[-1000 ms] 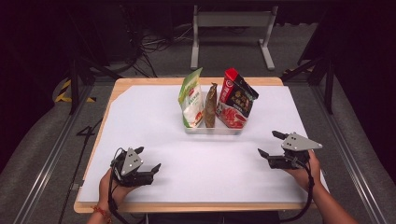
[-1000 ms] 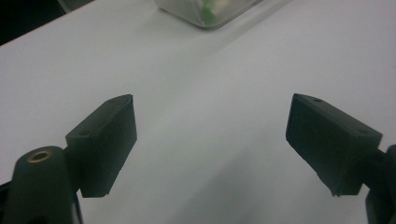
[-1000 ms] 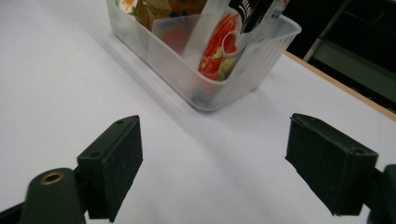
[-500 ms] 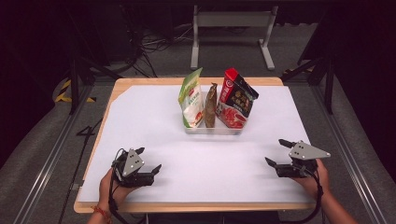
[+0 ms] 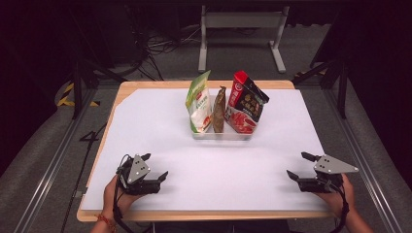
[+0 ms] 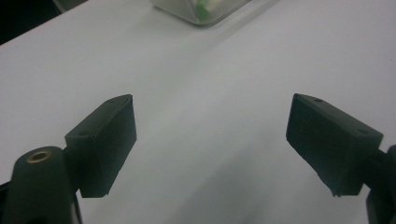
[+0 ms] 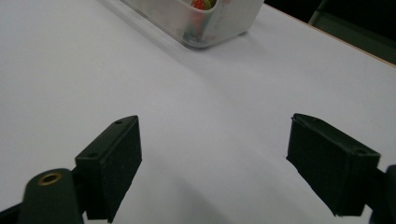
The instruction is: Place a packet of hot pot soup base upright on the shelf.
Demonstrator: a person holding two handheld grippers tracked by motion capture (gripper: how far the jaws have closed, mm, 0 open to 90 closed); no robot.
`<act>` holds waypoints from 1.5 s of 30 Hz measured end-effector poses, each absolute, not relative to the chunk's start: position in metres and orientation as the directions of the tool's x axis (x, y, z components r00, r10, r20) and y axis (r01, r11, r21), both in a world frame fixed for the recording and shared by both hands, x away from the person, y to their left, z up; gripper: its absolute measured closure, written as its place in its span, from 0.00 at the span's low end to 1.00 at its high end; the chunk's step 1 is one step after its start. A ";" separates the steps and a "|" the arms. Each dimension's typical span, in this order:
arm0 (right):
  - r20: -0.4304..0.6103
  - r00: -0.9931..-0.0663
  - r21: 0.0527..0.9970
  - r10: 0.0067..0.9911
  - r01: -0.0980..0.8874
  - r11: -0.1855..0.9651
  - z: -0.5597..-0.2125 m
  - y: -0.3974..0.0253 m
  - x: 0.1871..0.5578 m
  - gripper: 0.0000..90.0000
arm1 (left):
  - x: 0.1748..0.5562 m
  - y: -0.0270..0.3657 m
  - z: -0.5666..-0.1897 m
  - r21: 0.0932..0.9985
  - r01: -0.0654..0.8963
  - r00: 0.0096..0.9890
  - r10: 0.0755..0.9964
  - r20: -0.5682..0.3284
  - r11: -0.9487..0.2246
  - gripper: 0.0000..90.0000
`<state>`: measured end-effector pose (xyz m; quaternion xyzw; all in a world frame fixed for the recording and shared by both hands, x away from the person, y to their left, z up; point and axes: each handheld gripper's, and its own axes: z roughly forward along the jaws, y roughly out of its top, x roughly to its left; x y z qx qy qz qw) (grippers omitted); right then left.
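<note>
Resting near edge: left gripper [image 5: 154, 166], jaws gaping, empty.
Right gripper [image 5: 302, 166]: gaping, empty.
Tray [image 5: 222, 136]: sitting well beyond both, holding 3 snack bags [image 5: 199, 102].

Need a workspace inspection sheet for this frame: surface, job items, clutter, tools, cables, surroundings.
Surface: white sheet on a wooden table, flat.
Job's things: clear tray at the far middle, holding a green-white bag, a brown pouch and a red bag, all upright.
Clutter: nothing seen.
Grippers: left tool and right tool near the front edge, jaws apart, holding nothing.
Cables: one trailing from the left tool; loose cables on the floor behind.
Surroundings: dark room, grey frame beyond the table.
</note>
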<state>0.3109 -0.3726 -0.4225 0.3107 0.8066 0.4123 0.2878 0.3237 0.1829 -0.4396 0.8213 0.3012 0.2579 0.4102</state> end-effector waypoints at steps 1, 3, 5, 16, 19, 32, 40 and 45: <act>-0.204 -0.640 0.846 0.741 0.266 0.463 -0.423 -0.374 0.310 0.20 | 0.323 0.183 -0.440 0.829 0.281 0.688 0.704 0.176 -0.483 0.19; -0.200 -0.633 0.848 0.748 0.271 0.456 -0.424 -0.378 0.306 0.20 | 0.323 0.183 -0.439 0.830 0.280 0.687 0.705 0.176 -0.481 0.19; -0.190 -0.628 0.853 0.754 0.274 0.444 -0.425 -0.381 0.304 0.20 | 0.321 0.183 -0.440 0.831 0.277 0.690 0.702 0.177 -0.482 0.19; -0.190 -0.643 0.857 0.742 0.261 0.445 -0.425 -0.382 0.300 0.19 | 0.320 0.183 -0.440 0.819 0.270 0.692 0.693 0.200 -0.506 0.18; -0.196 -0.646 0.855 0.738 0.256 0.451 -0.425 -0.381 0.299 0.19 | 0.319 0.181 -0.439 0.816 0.263 0.695 0.688 0.209 -0.514 0.18; -0.209 -0.634 0.850 0.745 0.258 0.458 -0.424 -0.379 0.296 0.19 | 0.320 0.181 -0.440 0.816 0.256 0.701 0.681 0.212 -0.518 0.18; -0.210 -0.638 0.846 0.741 0.261 0.464 -0.426 -0.379 0.297 0.19 | 0.321 0.179 -0.441 0.815 0.263 0.701 0.683 0.207 -0.516 0.18; -0.208 -0.637 0.848 0.742 0.261 0.462 -0.425 -0.380 0.298 0.19 | 0.321 0.179 -0.440 0.813 0.263 0.699 0.683 0.211 -0.520 0.18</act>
